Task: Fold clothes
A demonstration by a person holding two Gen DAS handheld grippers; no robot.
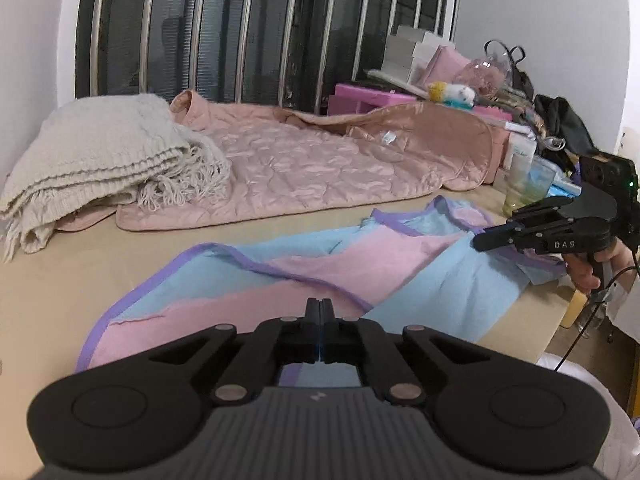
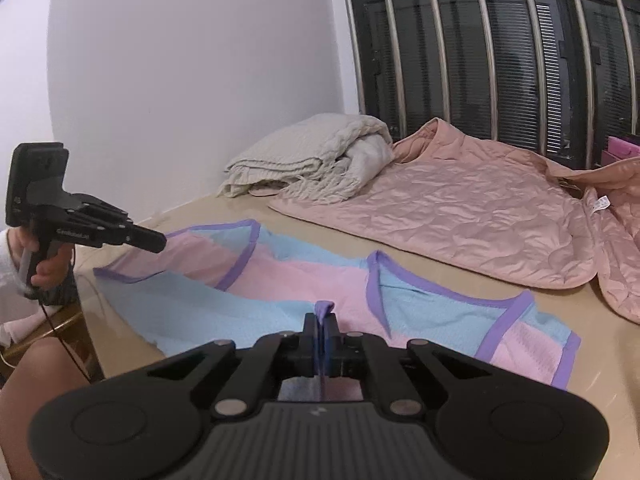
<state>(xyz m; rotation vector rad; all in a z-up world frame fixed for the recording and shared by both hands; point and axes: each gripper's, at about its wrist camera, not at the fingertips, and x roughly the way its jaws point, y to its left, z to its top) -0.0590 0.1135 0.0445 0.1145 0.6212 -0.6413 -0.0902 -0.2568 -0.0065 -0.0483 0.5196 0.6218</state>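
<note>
A pink and light-blue garment with purple trim [image 1: 360, 268] lies spread and rumpled on the beige table; it also shows in the right wrist view [image 2: 304, 280]. My left gripper [image 1: 319, 305] is shut on the garment's near edge, with cloth showing between the fingers; it appears from the side in the right wrist view [image 2: 158, 241]. My right gripper [image 2: 321, 320] is shut on a purple-trimmed edge of the garment, a fold of trim sticking up between the fingers. It appears in the left wrist view [image 1: 480, 242] at the garment's right end.
A pink quilted jacket [image 1: 304, 164] lies flat behind the garment. A folded cream knit blanket [image 1: 96, 160] sits at the back left. Boxes, bags and bottles [image 1: 460, 92] crowd the back right corner. A barred window runs behind. The table edge [image 1: 532, 320] is at the right.
</note>
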